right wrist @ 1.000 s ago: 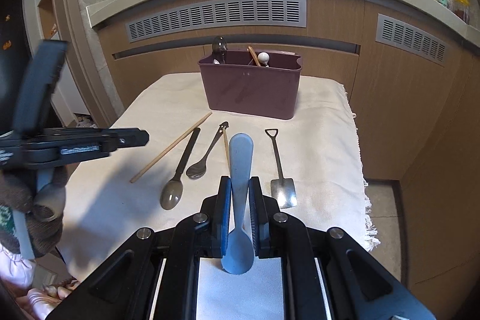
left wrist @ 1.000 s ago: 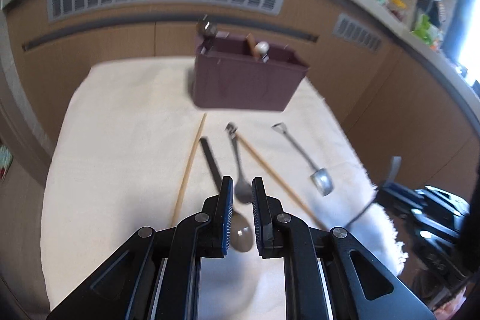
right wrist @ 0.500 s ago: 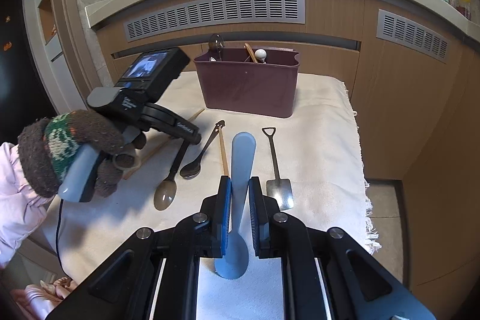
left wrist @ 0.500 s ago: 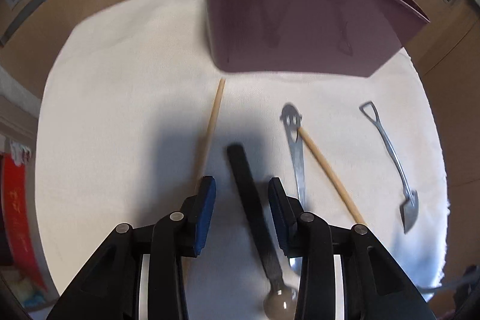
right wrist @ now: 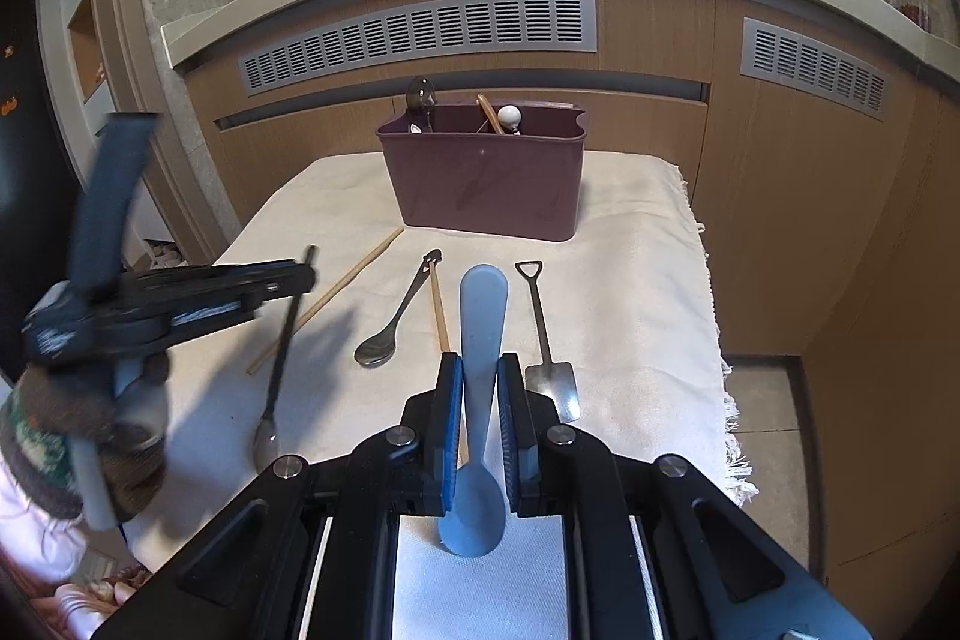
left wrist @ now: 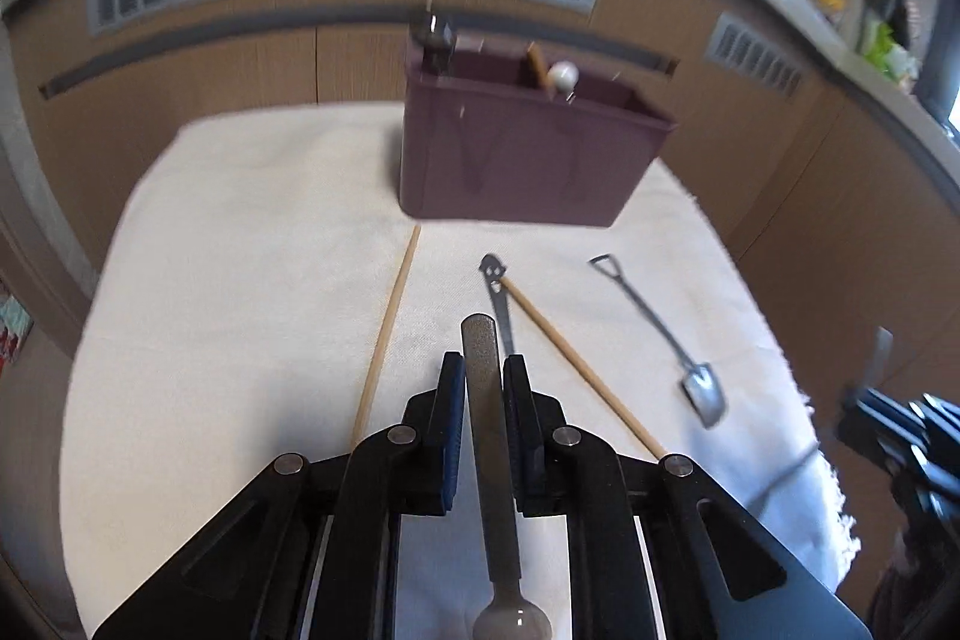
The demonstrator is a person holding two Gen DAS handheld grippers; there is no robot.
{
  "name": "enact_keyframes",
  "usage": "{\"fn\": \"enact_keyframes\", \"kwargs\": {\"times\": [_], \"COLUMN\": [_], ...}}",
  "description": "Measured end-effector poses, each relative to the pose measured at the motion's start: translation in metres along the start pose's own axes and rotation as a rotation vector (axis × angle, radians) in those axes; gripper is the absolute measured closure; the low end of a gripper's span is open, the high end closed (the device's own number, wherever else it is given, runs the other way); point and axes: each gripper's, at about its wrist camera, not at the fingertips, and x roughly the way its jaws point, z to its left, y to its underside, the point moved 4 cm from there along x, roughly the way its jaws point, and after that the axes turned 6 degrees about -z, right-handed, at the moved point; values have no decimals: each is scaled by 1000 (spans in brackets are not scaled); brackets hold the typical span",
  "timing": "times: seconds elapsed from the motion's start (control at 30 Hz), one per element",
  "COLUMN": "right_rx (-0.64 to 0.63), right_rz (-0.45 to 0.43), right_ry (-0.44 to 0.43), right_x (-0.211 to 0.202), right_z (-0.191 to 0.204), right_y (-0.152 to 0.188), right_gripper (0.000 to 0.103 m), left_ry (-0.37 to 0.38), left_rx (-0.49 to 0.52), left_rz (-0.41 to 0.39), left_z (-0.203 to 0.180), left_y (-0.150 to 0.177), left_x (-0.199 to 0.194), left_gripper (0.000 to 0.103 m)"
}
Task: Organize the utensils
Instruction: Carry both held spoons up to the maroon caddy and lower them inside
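The left hand-held gripper (left wrist: pixel 483 388) is closing on the dark-handled spoon (left wrist: pixel 492 436), lifted off the cloth-covered tabletop (left wrist: pixel 240 280); the right hand-held gripper (right wrist: pixel 480 388) clamps the blue spoon (right wrist: pixel 480 340), short of the maroon caddy (right wrist: pixel 486 184)

The left gripper (left wrist: pixel 483 388), empty a second ago, is closing on the black-handled spoon (left wrist: pixel 489 436). That spoon has left the cloth (left wrist: pixel 240 280) at lower centre, lifted.
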Motion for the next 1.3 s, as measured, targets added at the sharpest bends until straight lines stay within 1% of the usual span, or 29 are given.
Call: {"fn": "enact_keyframes", "kwargs": {"times": [0.13, 0.27, 0.4, 0.73, 1.0, 1.1, 1.17, 1.23, 1.3], "right_rx": [-5, -25, -42, -77, -90, -105, -124, -144, -164], "right_rz": [-18, -33, -53, -96, -113, -135, -163, -200, -260], "right_ry": [8, 16, 28, 44, 51, 53, 58, 68, 81], "right_x": [-7, -15, -23, -40, -44, -47, -52, -58, -68], "right_z": [4, 10, 13, 20, 21, 22, 22, 23, 21], "right_y": [-3, -7, -12, -20, -25, -35, -46, -65, -92], "right_gripper": [92, 92, 92, 92, 92, 92, 92, 92, 92], "left_ry": [39, 38, 58, 55, 60, 61, 63, 66, 67], "left_rx": [5, 37, 41, 60, 70, 86, 104, 121, 144], "left_rz": [-81, -160, -181, -214, -224, -243, -264, -289, -331], "left_z": [-10, -16, -20, -26, -31, -35, -40, -45, -51], "left_y": [2, -7, -13, -15, -21, -29, -40, -57, -83], "left_x": [-46, -73, -87, -104, -113, -119, -126, -133, -142], "left_gripper": [90, 91, 91, 91, 91, 91, 91, 91, 91]}}
